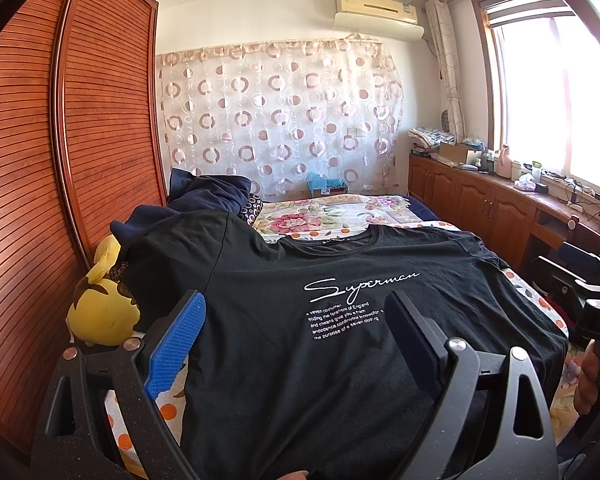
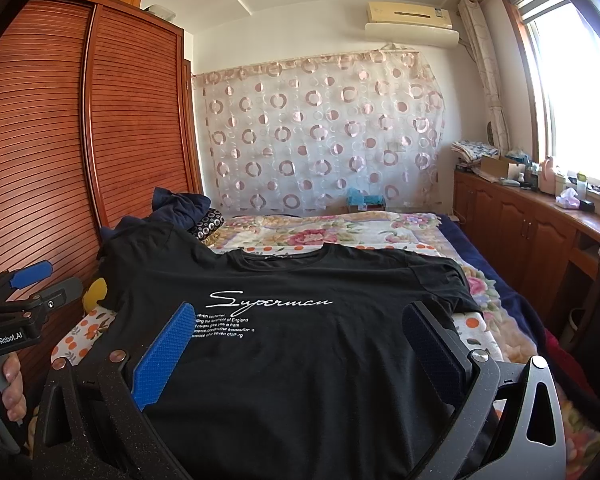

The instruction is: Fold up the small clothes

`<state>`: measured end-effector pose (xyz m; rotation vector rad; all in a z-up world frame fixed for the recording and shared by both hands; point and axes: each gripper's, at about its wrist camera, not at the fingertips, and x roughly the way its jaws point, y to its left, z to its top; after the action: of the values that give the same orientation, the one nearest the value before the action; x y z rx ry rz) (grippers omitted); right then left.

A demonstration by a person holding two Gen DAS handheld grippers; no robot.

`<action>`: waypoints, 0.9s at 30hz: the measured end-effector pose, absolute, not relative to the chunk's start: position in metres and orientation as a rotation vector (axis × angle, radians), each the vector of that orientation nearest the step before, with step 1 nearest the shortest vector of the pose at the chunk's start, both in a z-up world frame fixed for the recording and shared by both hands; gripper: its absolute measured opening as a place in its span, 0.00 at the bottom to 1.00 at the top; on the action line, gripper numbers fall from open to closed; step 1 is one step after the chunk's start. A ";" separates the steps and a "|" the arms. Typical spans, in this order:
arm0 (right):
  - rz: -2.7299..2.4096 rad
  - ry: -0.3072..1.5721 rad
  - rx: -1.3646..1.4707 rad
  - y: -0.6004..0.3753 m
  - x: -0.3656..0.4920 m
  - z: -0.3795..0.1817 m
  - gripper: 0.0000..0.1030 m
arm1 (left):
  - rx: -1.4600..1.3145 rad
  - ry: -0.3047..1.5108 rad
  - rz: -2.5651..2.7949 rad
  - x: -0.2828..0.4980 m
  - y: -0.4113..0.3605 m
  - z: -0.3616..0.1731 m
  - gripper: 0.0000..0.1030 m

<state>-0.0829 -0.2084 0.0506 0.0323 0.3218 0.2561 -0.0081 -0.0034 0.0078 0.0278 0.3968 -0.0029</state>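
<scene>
A black T-shirt (image 1: 284, 384) (image 2: 300, 392) lies spread front-up on the bed, with white "Superman" lettering on its chest and its collar toward the far wall. Its left sleeve drapes up over a yellow plush toy (image 1: 100, 312) (image 2: 95, 292). My left gripper (image 1: 296, 304) hovers open over the shirt's lower left part, blue pad (image 1: 176, 344) on the left, with nothing between the fingers. My right gripper (image 2: 300, 312) is open over the lower right part, also holding nothing. Each gripper shows at the edge of the other's view, held by a hand: the left gripper (image 2: 48, 282) and the right gripper (image 1: 596, 280).
A slatted wooden wardrobe (image 1: 60, 140) lines the left side of the bed. Dark blue clothes (image 1: 204, 192) are piled at the far left. A floral bedspread (image 1: 332, 212) lies beyond the shirt. Wooden cabinets (image 2: 520, 224) with clutter run under the window on the right.
</scene>
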 end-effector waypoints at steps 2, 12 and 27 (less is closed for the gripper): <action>0.255 0.321 0.030 -0.208 -0.083 0.051 1.00 | 0.028 0.397 -0.002 -0.008 -0.004 0.007 0.89; 0.257 0.321 0.032 -0.208 -0.083 0.051 1.00 | 0.029 0.395 -0.004 -0.008 -0.004 0.009 0.89; 0.262 0.320 0.030 -0.206 -0.084 0.050 1.00 | 0.028 0.399 -0.005 -0.008 -0.005 0.010 0.89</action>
<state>-0.0836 -0.2064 0.0498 0.0305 0.3199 0.2622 -0.0075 -0.0047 0.0095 0.0282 0.3988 -0.0048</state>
